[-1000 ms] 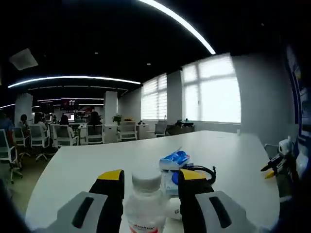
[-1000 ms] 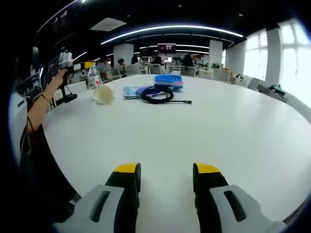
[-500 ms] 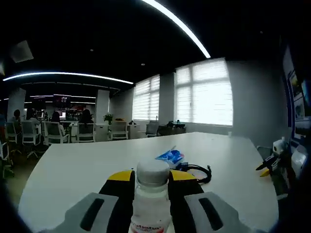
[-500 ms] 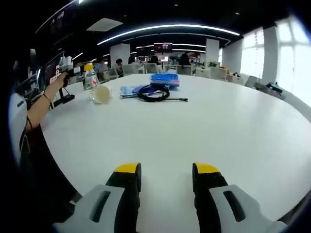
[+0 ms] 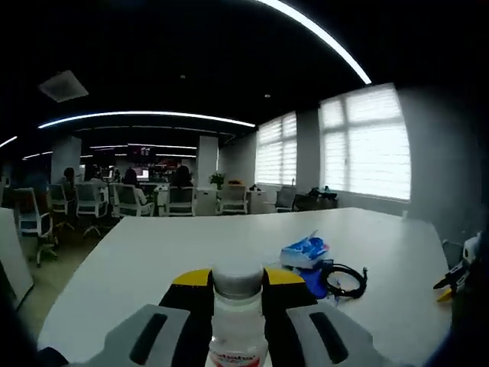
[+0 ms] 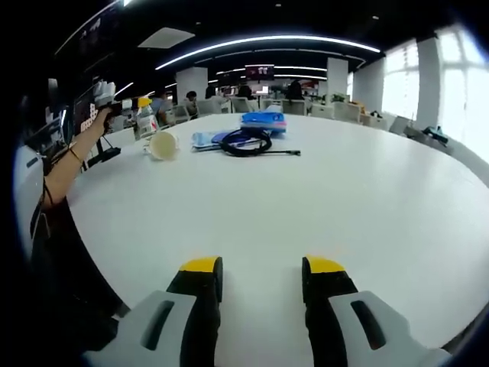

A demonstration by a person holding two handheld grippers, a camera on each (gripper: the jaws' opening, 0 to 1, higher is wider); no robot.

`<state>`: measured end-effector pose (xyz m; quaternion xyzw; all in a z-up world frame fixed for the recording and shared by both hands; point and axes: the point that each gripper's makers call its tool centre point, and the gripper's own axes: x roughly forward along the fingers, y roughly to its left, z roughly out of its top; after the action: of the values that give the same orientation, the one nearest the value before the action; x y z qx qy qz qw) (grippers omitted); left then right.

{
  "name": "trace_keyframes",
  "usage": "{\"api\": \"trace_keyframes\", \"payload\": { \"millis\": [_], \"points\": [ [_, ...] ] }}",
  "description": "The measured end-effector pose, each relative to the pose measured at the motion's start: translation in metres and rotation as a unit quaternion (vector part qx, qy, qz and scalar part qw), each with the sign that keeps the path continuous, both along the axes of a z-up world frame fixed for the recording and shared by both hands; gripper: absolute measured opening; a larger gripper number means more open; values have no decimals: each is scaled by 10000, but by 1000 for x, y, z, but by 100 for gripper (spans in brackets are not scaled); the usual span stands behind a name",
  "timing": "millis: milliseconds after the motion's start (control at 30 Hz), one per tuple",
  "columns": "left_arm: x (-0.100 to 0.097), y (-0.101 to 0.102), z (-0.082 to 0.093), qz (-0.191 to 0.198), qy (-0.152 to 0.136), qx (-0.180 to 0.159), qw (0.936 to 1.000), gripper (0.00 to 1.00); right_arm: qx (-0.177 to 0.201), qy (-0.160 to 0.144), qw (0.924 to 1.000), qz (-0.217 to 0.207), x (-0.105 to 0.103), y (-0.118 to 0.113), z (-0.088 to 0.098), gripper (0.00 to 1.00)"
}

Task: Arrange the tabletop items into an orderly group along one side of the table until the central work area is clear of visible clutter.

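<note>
Change since earlier: one second ago the left claw's jaws were spread either side of the bottle; now they are pressed against its neck, and the bottle is seen raised clear of the counter in the right gripper view.
Left claw (image 5: 238, 279): closed on the bottle (image 5: 238, 321), whose cap stands between the yellow tips; seen from the right gripper view (image 6: 128, 105), it is held up by a person's hand (image 6: 102, 116) at the far left of the counter.
Right claw (image 6: 260, 267): open, nothing between the jaws, held low over the near edge of the counter (image 6: 344, 199).
Bottle: clear, with a white cap, upright in the left claw (image 6: 144, 119); just left of the cup and above the counter surface.
Cup (image 6: 162, 145): pale, lying on its side on the counter, mouth turned toward the camera, between the bottle and the cable.
Cable (image 6: 246, 143): black, coiled, with one loose end trailing right across the counter; also seen in the left gripper view (image 5: 344, 279), right of the bottle.
Blue packet (image 6: 264, 121): lying just behind the cable, touching or nearly touching it; in the left gripper view (image 5: 304, 251) it sits beside the coil.
Blue flat item (image 6: 212, 139): lying partly under the cable, between the cable and the cup; what it is cannot be told.
Centre of counter: white and bare between the cable and the right claw.
</note>
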<state>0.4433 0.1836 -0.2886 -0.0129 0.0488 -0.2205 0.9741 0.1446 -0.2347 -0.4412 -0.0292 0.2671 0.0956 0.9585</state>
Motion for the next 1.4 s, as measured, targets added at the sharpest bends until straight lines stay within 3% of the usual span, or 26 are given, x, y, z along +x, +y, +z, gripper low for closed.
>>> {"api": "trace_keyframes", "payload": {
  "millis": [167,333,433,600,1000,1100,1400],
  "points": [
    [4,11,3,681,-156,348,9969,21,23,-5,10000,23,1,0,0,39],
    [7,17,11,865,-179,174,9959,21,18,0,10000,52,2,1,0,39],
    [13,24,13,1107,-50,-76,9938,21,26,6,10000,60,2,1,-1,39],
    [19,25,4,1266,52,-7,9919,21,33,25,10000,79,2,3,-2,39],
    [21,21,5,1429,14,327,9892,22,23,84,9999,112,3,6,-5,39],
    [22,21,6,1459,-67,623,9873,23,7,82,9999,111,4,6,-5,38],
    [22,21,9,1319,-302,838,9873,24,46,-5,9999,155,4,7,-3,39]
  ]
}}
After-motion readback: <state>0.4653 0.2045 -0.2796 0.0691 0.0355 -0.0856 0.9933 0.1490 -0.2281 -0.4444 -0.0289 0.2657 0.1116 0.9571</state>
